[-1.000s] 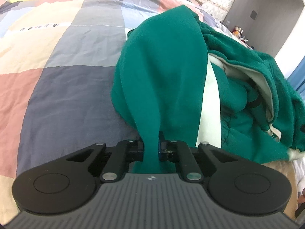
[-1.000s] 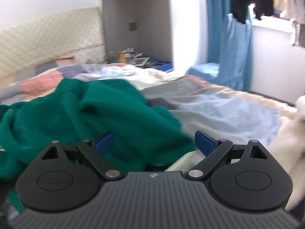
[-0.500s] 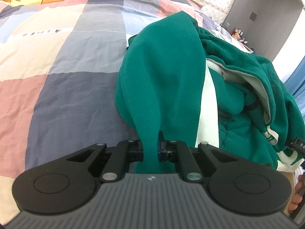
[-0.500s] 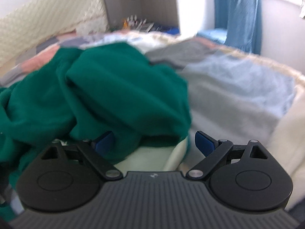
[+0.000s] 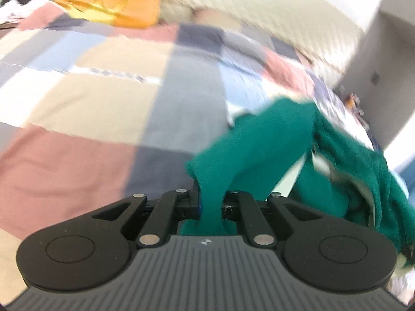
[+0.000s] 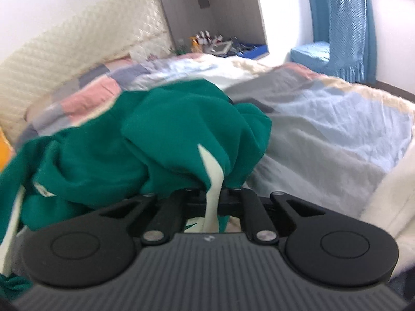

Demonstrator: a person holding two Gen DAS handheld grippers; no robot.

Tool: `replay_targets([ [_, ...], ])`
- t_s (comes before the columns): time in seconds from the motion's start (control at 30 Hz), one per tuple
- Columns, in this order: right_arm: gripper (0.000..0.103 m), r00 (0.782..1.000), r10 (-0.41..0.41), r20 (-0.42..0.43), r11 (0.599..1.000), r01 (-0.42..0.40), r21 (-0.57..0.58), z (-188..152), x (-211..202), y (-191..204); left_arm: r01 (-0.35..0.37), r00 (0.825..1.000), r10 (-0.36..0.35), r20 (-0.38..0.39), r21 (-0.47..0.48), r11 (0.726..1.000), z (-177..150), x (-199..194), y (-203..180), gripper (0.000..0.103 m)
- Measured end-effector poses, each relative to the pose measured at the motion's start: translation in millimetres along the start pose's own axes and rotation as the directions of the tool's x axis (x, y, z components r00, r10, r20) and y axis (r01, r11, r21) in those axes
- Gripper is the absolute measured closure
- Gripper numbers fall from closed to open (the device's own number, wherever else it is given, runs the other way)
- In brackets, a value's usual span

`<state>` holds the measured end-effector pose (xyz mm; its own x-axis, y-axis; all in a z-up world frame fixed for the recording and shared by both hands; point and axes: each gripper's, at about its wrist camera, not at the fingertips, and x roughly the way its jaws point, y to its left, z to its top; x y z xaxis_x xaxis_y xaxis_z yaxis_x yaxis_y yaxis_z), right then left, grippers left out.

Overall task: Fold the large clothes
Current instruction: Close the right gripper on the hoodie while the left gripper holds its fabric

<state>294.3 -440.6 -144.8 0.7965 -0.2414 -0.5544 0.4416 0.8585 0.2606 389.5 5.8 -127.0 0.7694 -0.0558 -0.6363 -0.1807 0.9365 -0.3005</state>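
Note:
A large green garment with cream-white trim (image 5: 264, 150) lies bunched on the patchwork bed cover (image 5: 103, 108). My left gripper (image 5: 210, 207) is shut on a green fold of it and holds it up off the bed. In the right wrist view the garment (image 6: 155, 140) is heaped in front of me. My right gripper (image 6: 214, 197) is shut on a green edge with a white strip, and the cloth hangs through the jaws.
A quilted cream headboard (image 6: 77, 51) runs along the back. An orange pillow (image 5: 111, 5) lies at the head of the bed. A grey alcove with small items (image 6: 215, 44) and a blue curtain (image 6: 345, 26) stand to the right. A white fluffy blanket (image 6: 389, 197) lies at the right edge.
My right gripper has closed on the garment's white-trimmed edge; it was open before. My left gripper has lifted and tilted up with its fold, so more of the bed shows.

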Motion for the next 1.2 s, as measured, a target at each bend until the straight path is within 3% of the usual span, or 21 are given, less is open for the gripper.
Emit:
replay_targets([
  [0.43, 0.097, 0.991, 0.107, 0.084, 0.994, -0.106, -0.013, 19, -73, 7, -0.096, 0.979, 0.116, 0.17, -0.122, 0.988, 84, -124, 90, 0.095],
  [0.77, 0.097, 0.956, 0.258, 0.142, 0.964, -0.246, -0.098, 24, -129, 39, -0.188, 0.936, 0.226, 0.27, -0.161, 0.969, 117, -237, 170, 0.095],
  [0.9, 0.097, 0.935, 0.322, 0.15, 0.944, -0.306, -0.122, 26, -147, 56, -0.207, 0.93, 0.255, 0.265, -0.195, 0.959, 125, -274, 204, 0.095],
  [1.03, 0.097, 0.92, 0.359, 0.157, 0.931, -0.34, -0.134, 20, -158, 75, -0.249, 0.911, 0.301, 0.283, -0.204, 0.947, 121, -297, 234, 0.096],
  [1.2, 0.097, 0.947, 0.302, 0.112, 0.952, -0.294, -0.08, 10, -135, 98, -0.275, 0.924, 0.327, 0.199, -0.25, 0.928, 108, -284, 276, 0.096],
])
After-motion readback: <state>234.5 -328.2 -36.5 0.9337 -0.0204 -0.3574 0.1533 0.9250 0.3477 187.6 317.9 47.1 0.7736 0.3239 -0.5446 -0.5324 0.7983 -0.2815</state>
